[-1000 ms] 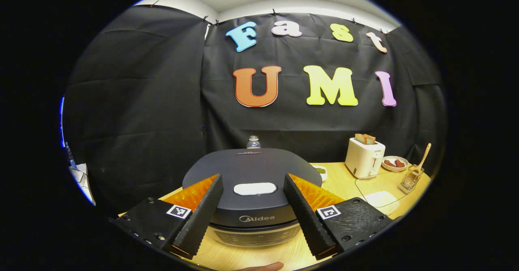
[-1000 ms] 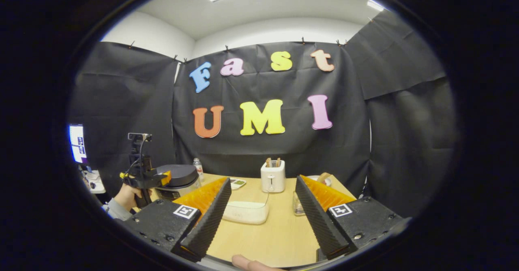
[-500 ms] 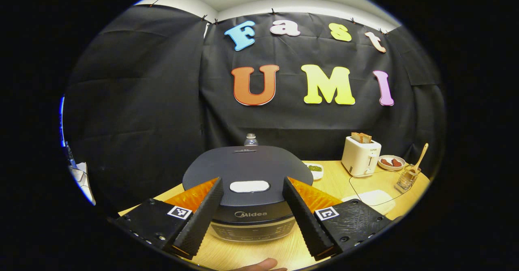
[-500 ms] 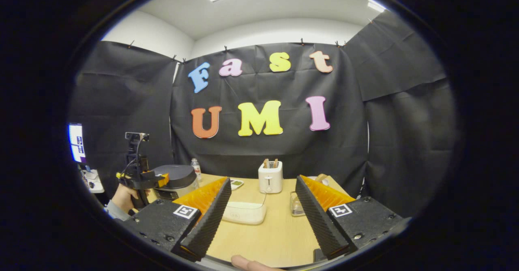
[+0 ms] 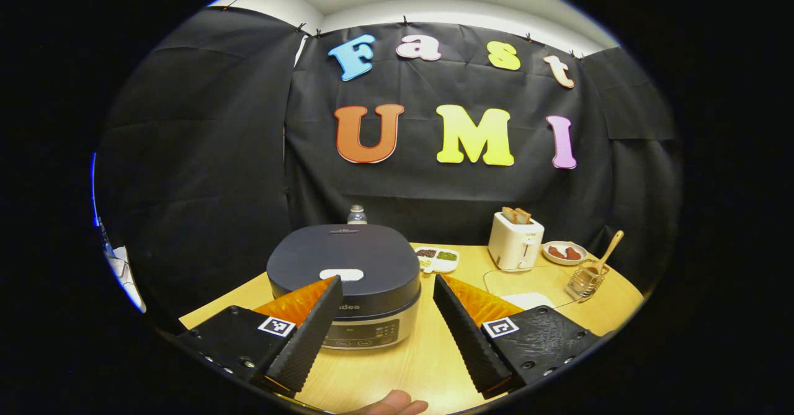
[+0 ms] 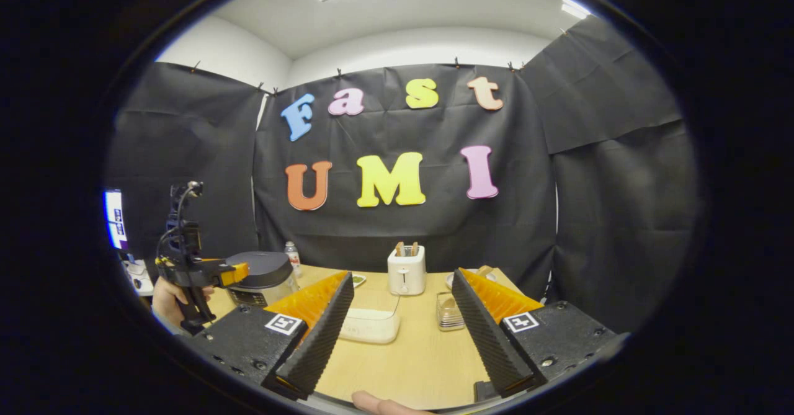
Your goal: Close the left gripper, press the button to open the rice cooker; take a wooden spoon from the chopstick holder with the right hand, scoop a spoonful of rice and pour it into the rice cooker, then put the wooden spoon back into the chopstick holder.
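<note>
Rice cooker (image 5: 345, 278): dark lid down, pale button (image 5: 342, 274) on top, control panel facing the left tool. Sits at worktop (image 5: 428, 353) left-rear; bare wood in front and to its right. Water bottle (image 5: 356, 214) just behind it, by the cloth wall.

Left tool (image 5: 384, 322): fingers spread wide, nothing between them, off the cooker; its left fingertip (image 5: 310, 334) overlaps the cooker's front in the view, contact cannot be told. In right gripper view the left tool (image 6: 231, 273) hangs beside the cooker (image 6: 260, 273), held by a hand (image 6: 162, 291).

Vs 1 s ago: left tool has backed away; cooker looks smaller & sits left of centre, more worktop visible ahead. Lid closed as before.

Wooden spoon (image 5: 608, 252) stands tilted in wire chopstick holder (image 5: 583, 281) near worktop's right edge, well apart from cooker. Between: clear rice container (image 5: 527, 281), white toaster (image 5: 515, 244) w/ bread, small dish (image 5: 564, 252), divided dish of grains (image 5: 437, 256).

Right tool (image 6: 400, 331): fingers spread, empty, above open worktop; clear container (image 6: 372, 322) just ahead. Barely shifted vs earlier frame.
</note>
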A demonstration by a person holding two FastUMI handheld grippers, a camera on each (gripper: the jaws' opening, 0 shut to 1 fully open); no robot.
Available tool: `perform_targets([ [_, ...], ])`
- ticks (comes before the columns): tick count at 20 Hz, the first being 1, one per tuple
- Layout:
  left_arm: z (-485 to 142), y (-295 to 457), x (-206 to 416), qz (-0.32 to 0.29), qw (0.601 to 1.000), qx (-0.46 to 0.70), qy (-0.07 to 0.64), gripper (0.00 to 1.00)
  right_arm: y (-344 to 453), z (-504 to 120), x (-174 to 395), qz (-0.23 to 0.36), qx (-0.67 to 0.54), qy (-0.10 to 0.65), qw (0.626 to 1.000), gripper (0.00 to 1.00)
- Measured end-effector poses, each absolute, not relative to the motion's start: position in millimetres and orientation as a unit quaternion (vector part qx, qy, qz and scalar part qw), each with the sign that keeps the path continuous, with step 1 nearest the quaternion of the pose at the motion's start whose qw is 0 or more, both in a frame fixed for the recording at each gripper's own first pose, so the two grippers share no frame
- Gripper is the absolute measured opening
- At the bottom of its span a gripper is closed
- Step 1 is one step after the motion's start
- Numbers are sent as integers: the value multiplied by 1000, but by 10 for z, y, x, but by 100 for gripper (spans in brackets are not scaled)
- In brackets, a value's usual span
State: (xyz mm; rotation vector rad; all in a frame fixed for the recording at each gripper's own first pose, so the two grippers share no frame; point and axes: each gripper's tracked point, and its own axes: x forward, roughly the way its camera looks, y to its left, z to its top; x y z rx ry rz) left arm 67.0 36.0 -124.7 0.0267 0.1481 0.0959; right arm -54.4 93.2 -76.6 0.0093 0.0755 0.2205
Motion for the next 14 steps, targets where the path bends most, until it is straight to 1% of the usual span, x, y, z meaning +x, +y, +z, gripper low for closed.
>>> perform_targets([
  [2, -1089, 192, 487, 39, 998, 28, 51, 94, 902, -763, -543, 106, 4, 37, 994, 100],
  [3, -1035, 118, 400, 37, 998, 39, 43, 94, 883, -763, -538, 105, 4, 36, 994, 96],
  [6, -928, -47, 121, 41, 997, 51, 41, 94, 838, -767, -532, 100, 3, 38, 994, 96],
  [7, -918, -127, 25, 35, 997, 47, 42, 94, 821, -769, -536, 98, 2, 37, 994, 100],
  [8, -922, -207, -79, 28, 998, 40, 45, 94, 803, -759, -538, 96, 3, 36, 995, 96],
  [9, -948, -258, -168, 24, 998, 29, 49, 84, 790, -760, -541, 95, 3, 36, 995, 96],
  [10, -967, -312, -254, 16, 998, 18, 54, 94, 781, -755, -545, 95, 2, 36, 995, 100],
  [11, -974, -369, -320, 9, 998, 14, 59, 94, 756, -761, -546, 94, -1, 35, 995, 100],
  [13, -912, -363, -431, 13, 998, 21, 51, 94, 703, -774, -554, 91, -5, 36, 995, 100],
  [14, -879, -350, -449, 15, 998, 23, 48, 94, 674, -760, -538, 88, -7, 34, 996, 96],
])
